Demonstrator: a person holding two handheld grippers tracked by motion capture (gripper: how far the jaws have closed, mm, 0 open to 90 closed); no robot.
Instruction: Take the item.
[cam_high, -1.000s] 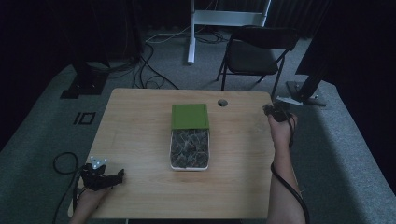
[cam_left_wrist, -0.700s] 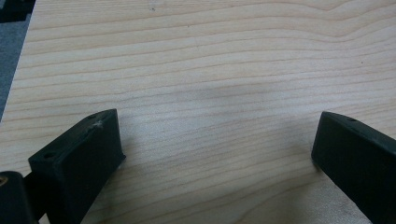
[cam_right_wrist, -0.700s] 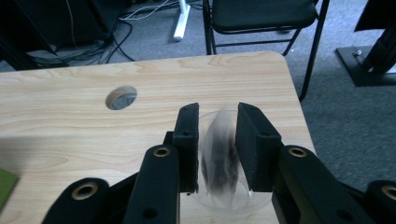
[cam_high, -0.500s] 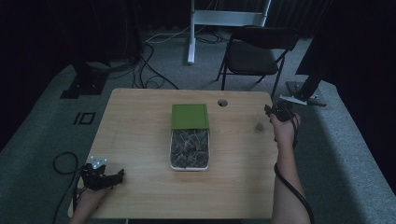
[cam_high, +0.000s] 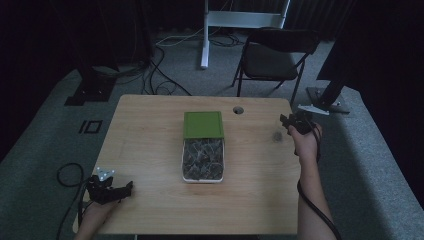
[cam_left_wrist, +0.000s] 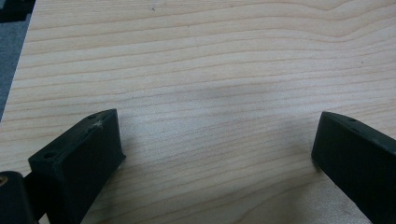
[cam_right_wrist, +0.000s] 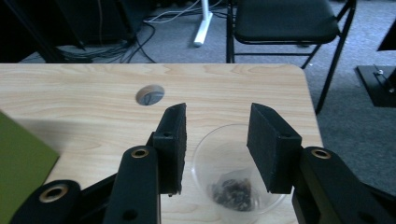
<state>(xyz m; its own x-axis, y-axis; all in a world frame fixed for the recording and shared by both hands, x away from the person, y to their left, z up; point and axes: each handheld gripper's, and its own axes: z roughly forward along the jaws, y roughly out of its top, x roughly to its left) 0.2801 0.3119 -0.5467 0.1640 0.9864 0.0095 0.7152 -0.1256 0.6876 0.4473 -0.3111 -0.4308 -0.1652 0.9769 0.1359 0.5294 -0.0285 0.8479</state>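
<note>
A white tray (cam_high: 202, 177) of small dark packets lies at the table's middle, with a green lid (cam_high: 203, 124) against its far end. Beside the right edge stands a small clear cup (cam_high: 277, 136) (cam_right_wrist: 233, 186) with dark bits in its bottom. My right gripper (cam_high: 287, 120) (cam_right_wrist: 217, 116) hovers open just above and behind that cup, which shows between and below the jaws. At the near left corner my left gripper (cam_high: 125, 188) (cam_left_wrist: 218, 119) is open wide over bare wood, holding nothing.
The wooden table (cam_high: 150, 145) has a round cable hole (cam_high: 238, 109) (cam_right_wrist: 150, 94) near its far edge. A black folding chair (cam_high: 280, 55) stands behind the table. Cables and stand feet lie on the grey carpet around it.
The right hand has drawn slightly nearer and the gripper tilted a little by the cup. The left gripper has not moved.
</note>
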